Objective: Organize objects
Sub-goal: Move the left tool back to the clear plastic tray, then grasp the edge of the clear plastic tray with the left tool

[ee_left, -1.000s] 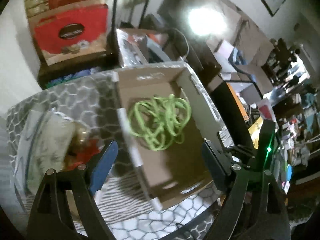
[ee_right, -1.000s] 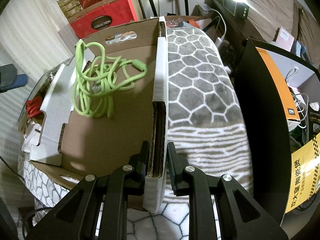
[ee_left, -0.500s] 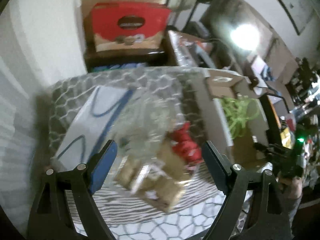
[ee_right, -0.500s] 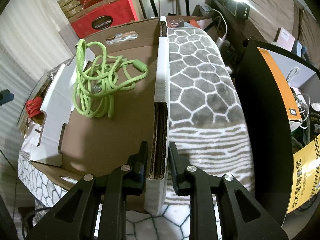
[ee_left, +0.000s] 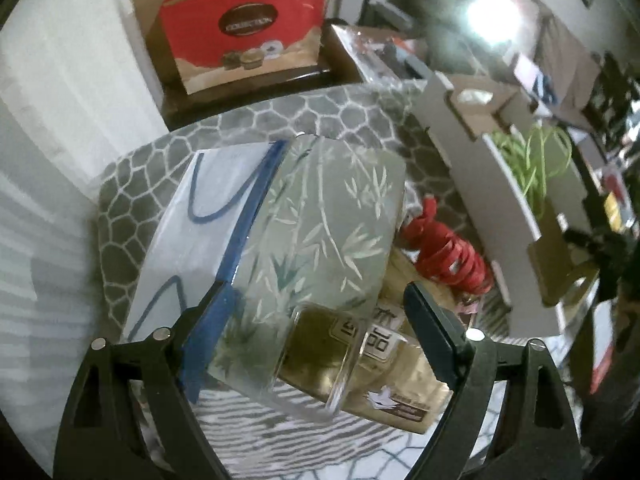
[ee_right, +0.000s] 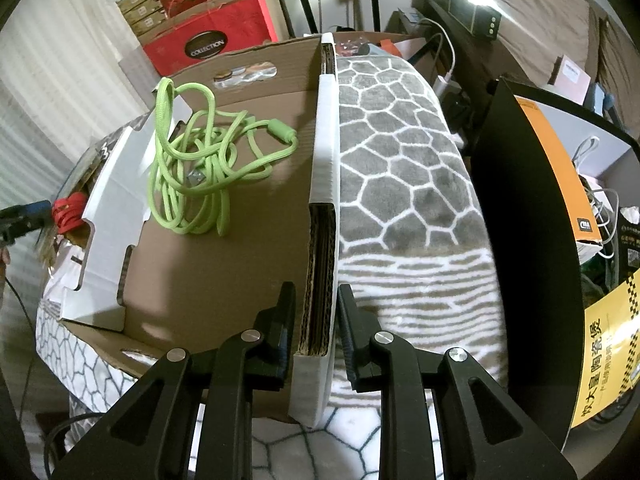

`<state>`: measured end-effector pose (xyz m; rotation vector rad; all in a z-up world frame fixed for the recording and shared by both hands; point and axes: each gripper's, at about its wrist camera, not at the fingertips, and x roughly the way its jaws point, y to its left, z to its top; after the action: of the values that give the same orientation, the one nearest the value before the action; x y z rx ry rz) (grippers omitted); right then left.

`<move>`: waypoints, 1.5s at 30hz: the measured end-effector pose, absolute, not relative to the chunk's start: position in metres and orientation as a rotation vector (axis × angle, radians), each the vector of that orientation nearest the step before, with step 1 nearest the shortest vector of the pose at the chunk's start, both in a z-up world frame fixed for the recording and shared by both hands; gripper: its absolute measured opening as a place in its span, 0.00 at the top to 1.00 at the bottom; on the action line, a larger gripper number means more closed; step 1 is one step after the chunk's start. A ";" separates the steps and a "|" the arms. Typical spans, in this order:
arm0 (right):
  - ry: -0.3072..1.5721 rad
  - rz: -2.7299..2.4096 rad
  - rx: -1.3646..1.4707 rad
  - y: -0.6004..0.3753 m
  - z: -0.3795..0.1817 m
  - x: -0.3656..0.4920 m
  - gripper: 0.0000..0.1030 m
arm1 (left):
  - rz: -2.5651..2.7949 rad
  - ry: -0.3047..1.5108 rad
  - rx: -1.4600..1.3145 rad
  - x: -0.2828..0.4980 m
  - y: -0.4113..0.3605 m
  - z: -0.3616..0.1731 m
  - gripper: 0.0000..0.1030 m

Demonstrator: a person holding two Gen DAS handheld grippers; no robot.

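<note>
My right gripper (ee_right: 316, 312) straddles the near right wall of a cardboard box (ee_right: 224, 264), with its jaws close on either side of the wall. A green cable (ee_right: 200, 168) lies coiled inside the box. My left gripper (ee_left: 316, 328) is open, its jaws spread either side of a clear case with a bamboo print (ee_left: 320, 240) holding a gold package (ee_left: 376, 356). A red coiled band (ee_left: 444, 248) lies beside it. The box also shows at the right of the left wrist view (ee_left: 496, 184).
Everything rests on a grey honeycomb-pattern blanket (ee_right: 400, 160). A white bag with blue handles (ee_left: 192, 232) lies under the case. A red gift box (ee_left: 244, 28) stands behind. A black and orange box (ee_right: 532, 200) stands to the right.
My left gripper swung away from the cardboard box to the left and moved in over the bamboo-print case. My right gripper kept its place on the box wall.
</note>
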<state>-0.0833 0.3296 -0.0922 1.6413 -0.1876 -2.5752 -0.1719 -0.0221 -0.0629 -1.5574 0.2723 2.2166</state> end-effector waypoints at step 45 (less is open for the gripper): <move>-0.188 -2.576 1.636 0.333 -0.094 -0.082 0.77 | 2.485 -0.024 -1.491 -0.218 -0.070 -0.024 0.88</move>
<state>-0.0823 0.3334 -0.0939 1.6358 -0.1884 -2.5762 -0.2178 -0.0697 -0.0236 -1.4912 -0.0241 2.4855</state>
